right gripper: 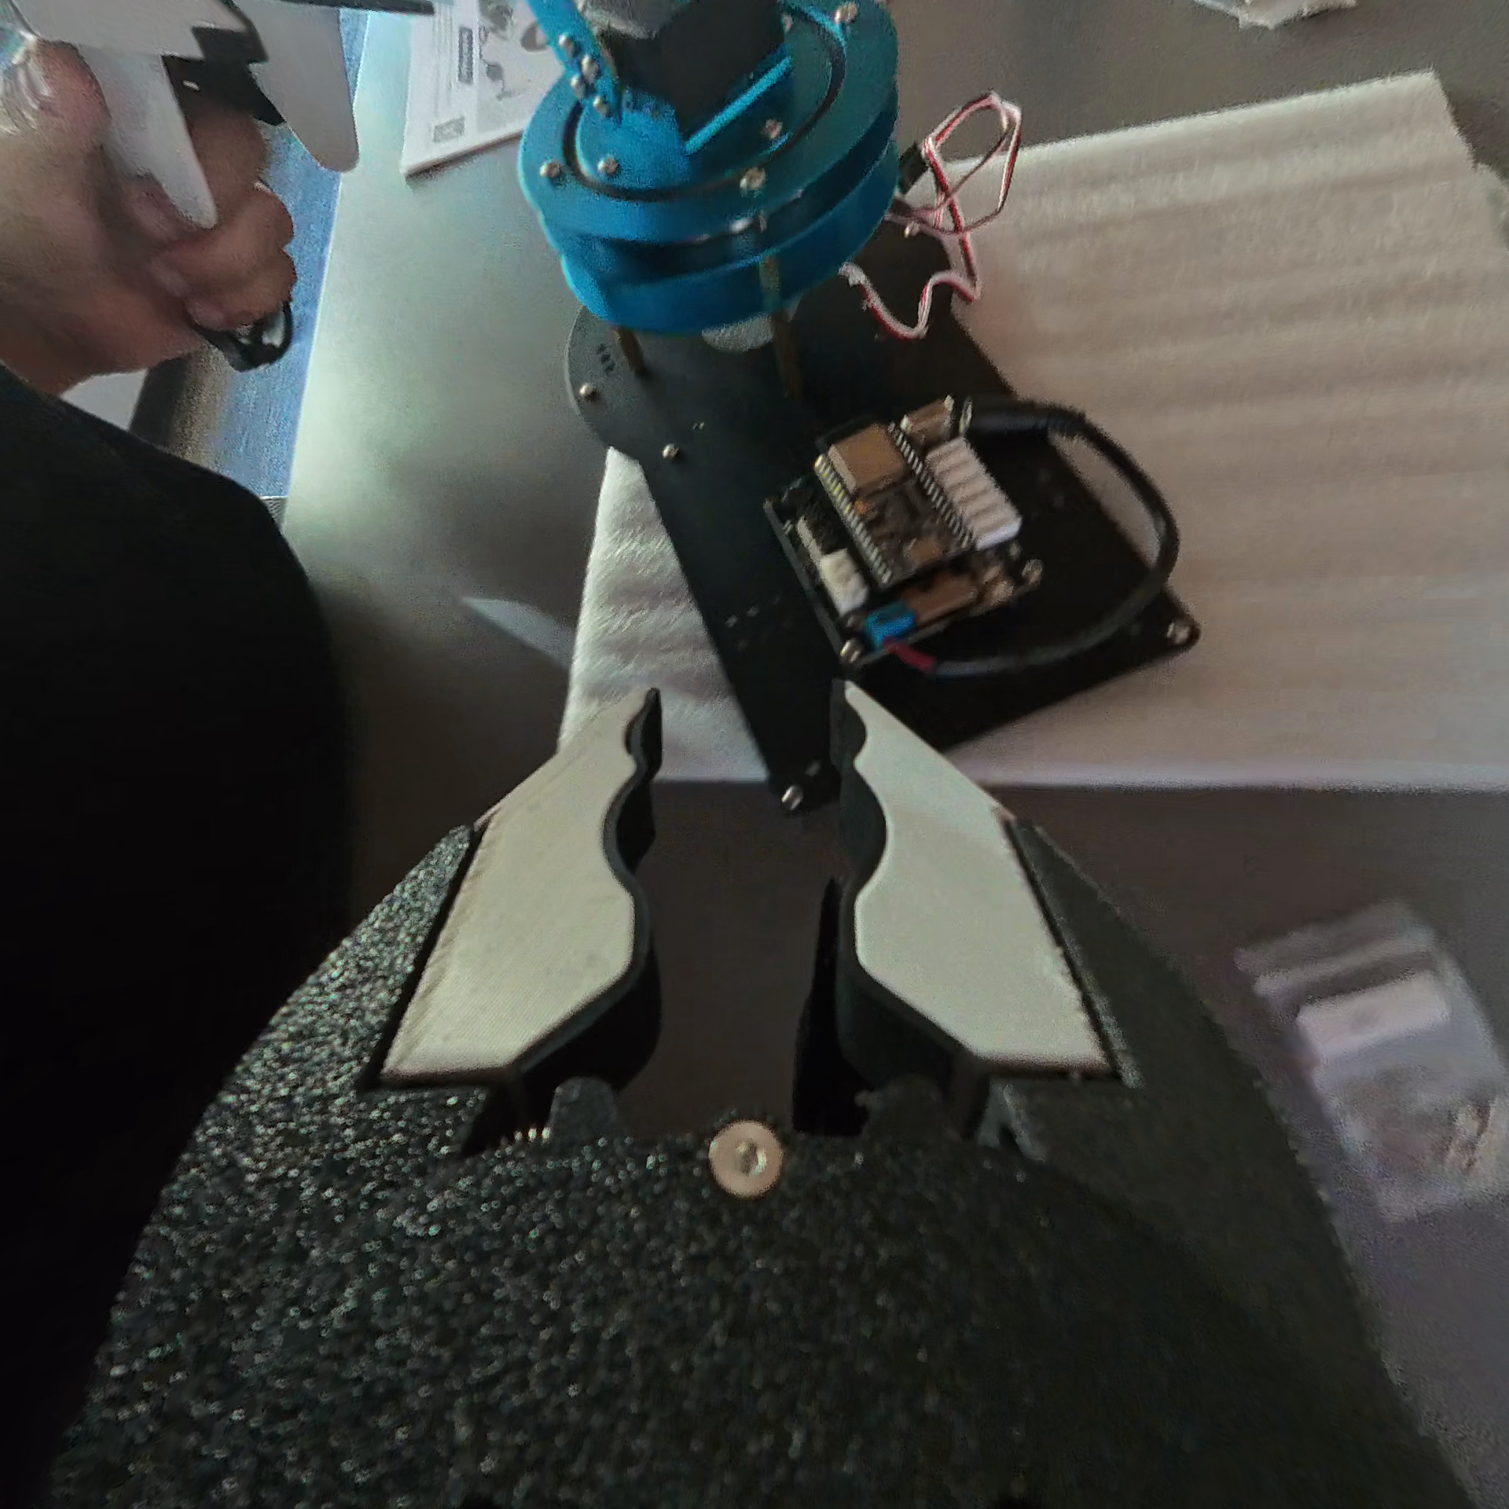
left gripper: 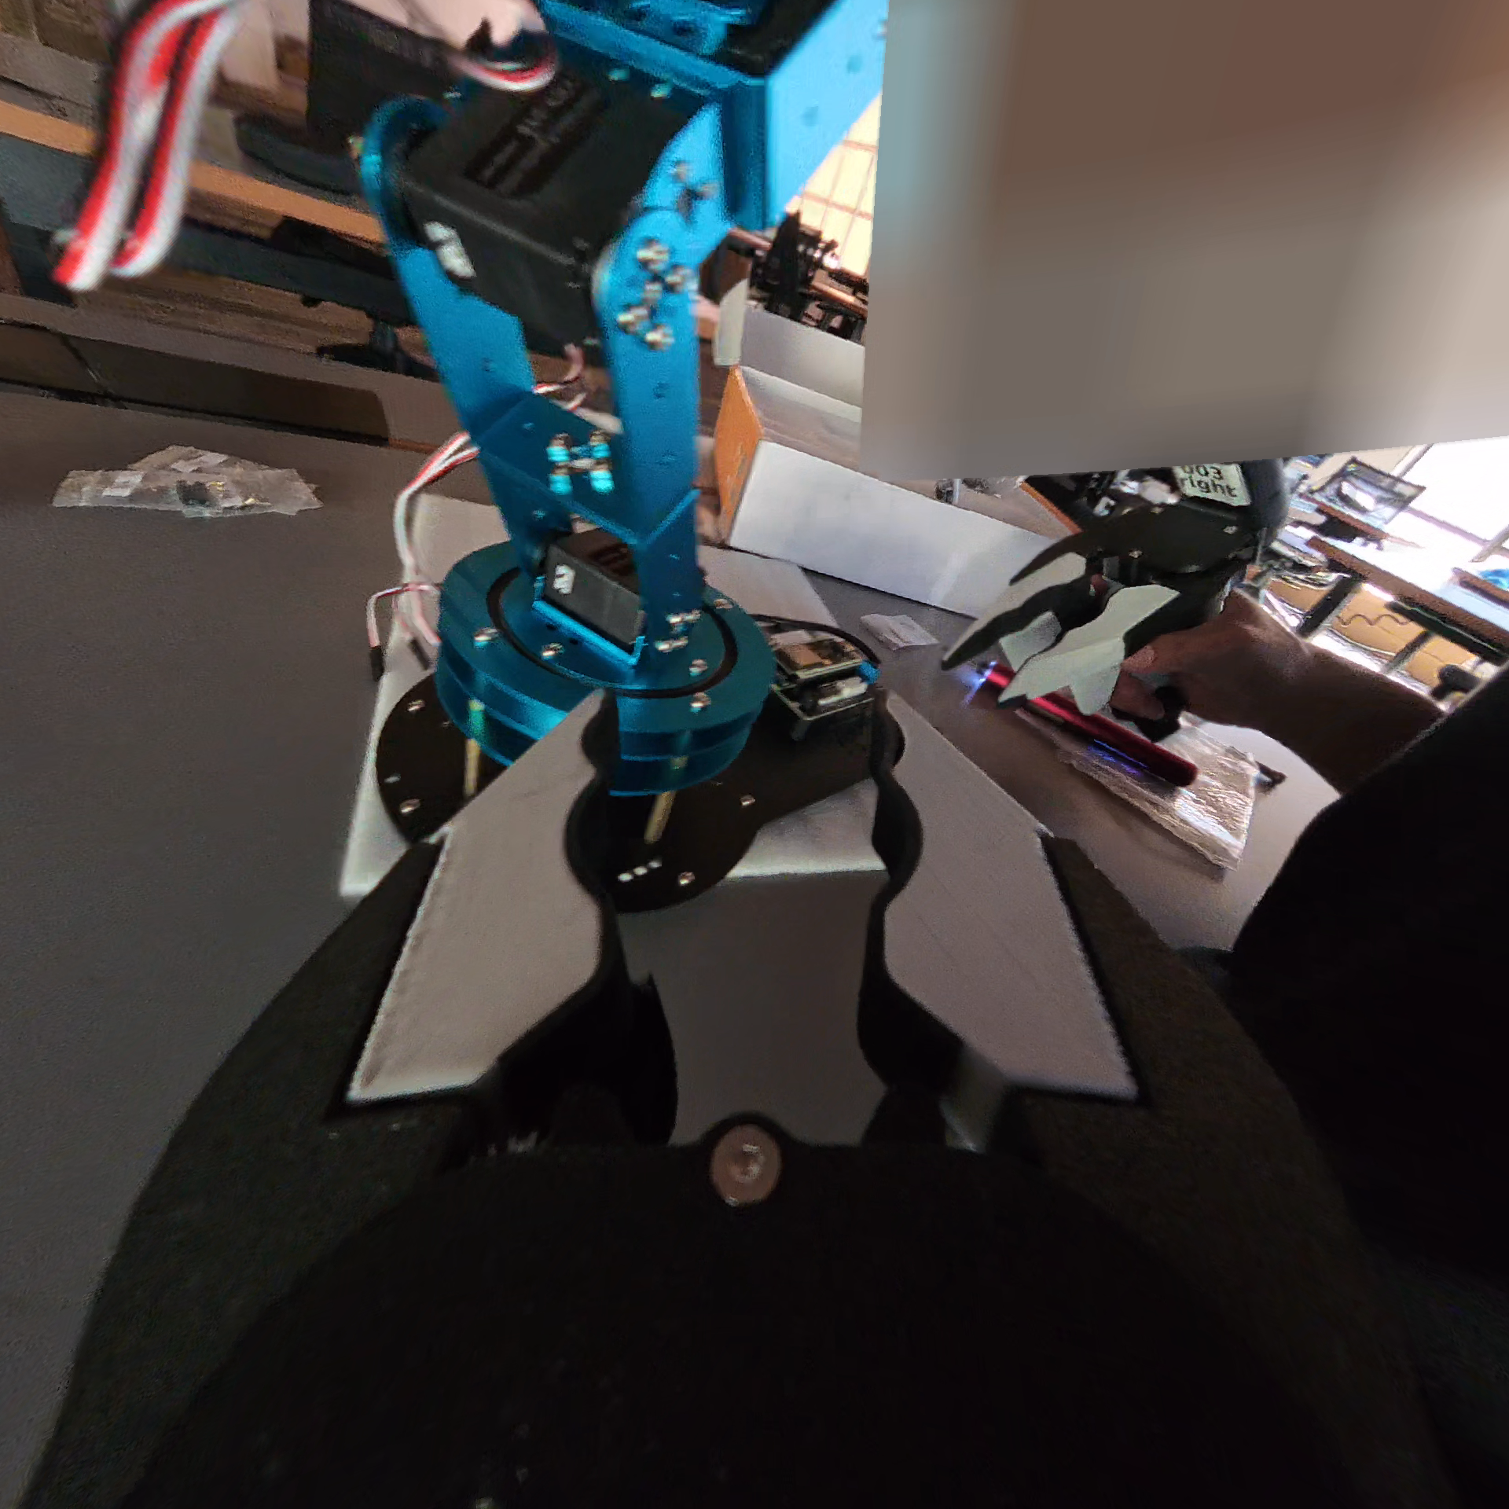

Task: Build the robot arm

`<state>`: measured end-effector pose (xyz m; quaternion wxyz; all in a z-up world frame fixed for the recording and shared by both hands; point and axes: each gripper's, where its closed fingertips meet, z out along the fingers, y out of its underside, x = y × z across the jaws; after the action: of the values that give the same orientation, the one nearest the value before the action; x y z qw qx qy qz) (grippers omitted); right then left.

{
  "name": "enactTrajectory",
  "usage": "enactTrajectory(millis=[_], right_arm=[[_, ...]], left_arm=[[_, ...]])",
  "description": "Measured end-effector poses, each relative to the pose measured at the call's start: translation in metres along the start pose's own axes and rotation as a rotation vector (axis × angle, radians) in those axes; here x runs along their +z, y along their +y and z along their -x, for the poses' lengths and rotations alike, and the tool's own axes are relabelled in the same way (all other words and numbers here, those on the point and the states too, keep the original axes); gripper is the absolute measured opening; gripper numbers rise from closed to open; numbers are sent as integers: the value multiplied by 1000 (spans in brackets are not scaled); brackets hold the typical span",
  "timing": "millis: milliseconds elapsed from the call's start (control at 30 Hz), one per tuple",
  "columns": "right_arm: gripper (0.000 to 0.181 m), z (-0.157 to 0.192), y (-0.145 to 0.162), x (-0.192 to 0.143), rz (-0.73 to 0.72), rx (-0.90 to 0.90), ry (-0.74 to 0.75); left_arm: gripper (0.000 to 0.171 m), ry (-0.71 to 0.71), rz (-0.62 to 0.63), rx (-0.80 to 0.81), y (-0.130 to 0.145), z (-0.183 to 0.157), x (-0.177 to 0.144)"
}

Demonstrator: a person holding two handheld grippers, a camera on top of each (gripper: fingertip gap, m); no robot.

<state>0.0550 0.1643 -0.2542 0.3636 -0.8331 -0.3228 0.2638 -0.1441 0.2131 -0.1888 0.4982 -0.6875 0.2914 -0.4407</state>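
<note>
A blue arm (left gripper: 571, 392) stood on a round blue base (left gripper: 604, 661), straight ahead of the left gripper (left gripper: 739, 718). Its long axis ran upward from the base, leaning a little to the left, then bending right at the top out of the frame. The base sat on brass posts over a black plate (right gripper: 735, 523), whose long strip pointed toward the right gripper (right gripper: 747, 718).

The left gripper's fingers (left gripper: 523, 816) were spread wide, their tips on either side of the base's lower rim; whether they touched it could not be told. The right gripper's fingers (right gripper: 571, 816) were partly apart, holding nothing; the near end of the strip lay between the tips, close by the right-hand one, contact unclear.

Beyond the right gripper, to the right of the strip, a circuit board (right gripper: 906, 523) sat on the plate with a black cable (right gripper: 1143, 523) looping around it. White foam (right gripper: 1225, 327) lay under all, on a grey table (right gripper: 1225, 857). A red tool (left gripper: 1094, 731) lay under the right gripper in the left wrist view.
</note>
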Motion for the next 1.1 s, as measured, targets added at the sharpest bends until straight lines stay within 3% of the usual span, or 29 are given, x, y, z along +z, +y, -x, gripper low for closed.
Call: enactTrajectory(millis=[100, 200, 300, 367, 467, 567, 667, 800, 933, 1033, 1100], right_arm=[[34, 17, 30, -34, 25, 56, 63], [23, 15, 75, -86, 68, 142, 245], [20, 13, 132, -137, 144, 249, 443], [18, 12, 152, -156, 115, 293, 538], [20, 13, 158, -162, 22, 341, 570], [29, 2, 163, -157, 15, 328, 633], [30, 1, 166, -143, 37, 319, 632], [28, 5, 173, -163, 8, 302, 650], [17, 3, 173, -183, -97, 312, 601], [19, -9, 188, -182, 41, 243, 608], [18, -12, 185, -175, 60, 227, 565]], left_arm=[[54, 41, -3, 37, 1, -23, 8], [52, 139, 17, 73, 6, -55, 25], [51, 301, 62, 102, 17, -97, 53], [51, 416, 118, 110, 22, -128, 77], [48, 603, 238, 154, 36, -183, 114], [39, 627, 433, 305, 73, -211, 156], [40, 651, 514, 425, 94, -231, 189], [42, 710, 593, 656, 117, -252, 213], [42, 804, 651, 677, 128, -279, 229], [41, 829, 671, 667, 134, -287, 244], [42, 857, 705, 641, 140, -289, 245]])
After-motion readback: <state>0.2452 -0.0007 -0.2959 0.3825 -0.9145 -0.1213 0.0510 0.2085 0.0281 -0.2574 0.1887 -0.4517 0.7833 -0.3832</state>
